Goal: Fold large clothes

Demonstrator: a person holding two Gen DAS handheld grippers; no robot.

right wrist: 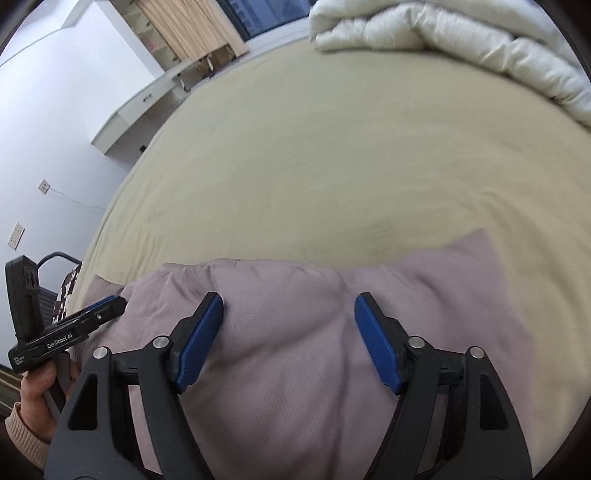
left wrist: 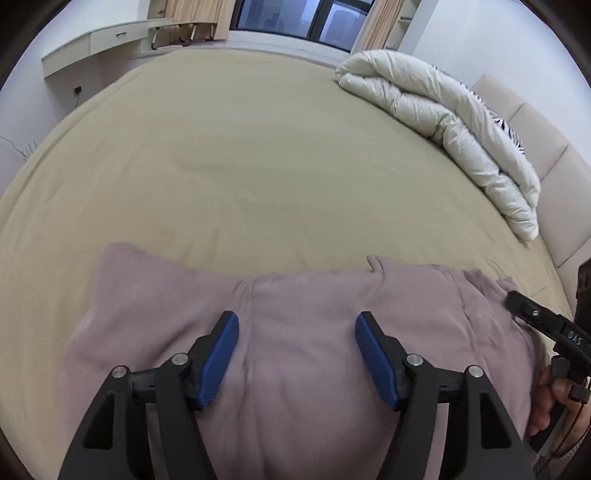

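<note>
A mauve garment (left wrist: 303,332) lies partly folded on the near edge of a beige bed (left wrist: 240,166); it also shows in the right wrist view (right wrist: 295,332). My left gripper (left wrist: 297,325) is open and empty, its blue pads hovering just above the garment's middle. My right gripper (right wrist: 288,310) is open and empty above the same cloth. The right gripper's tip also shows at the right edge of the left wrist view (left wrist: 517,301). The left gripper's tip shows at the left of the right wrist view (right wrist: 114,304).
A rolled white duvet (left wrist: 443,122) lies along the beige headboard (left wrist: 546,155) at the bed's far right; it also shows in the right wrist view (right wrist: 443,37). A white desk (left wrist: 96,44) stands against the wall by the window (left wrist: 303,18). A dark chair (right wrist: 48,288) stands left of the bed.
</note>
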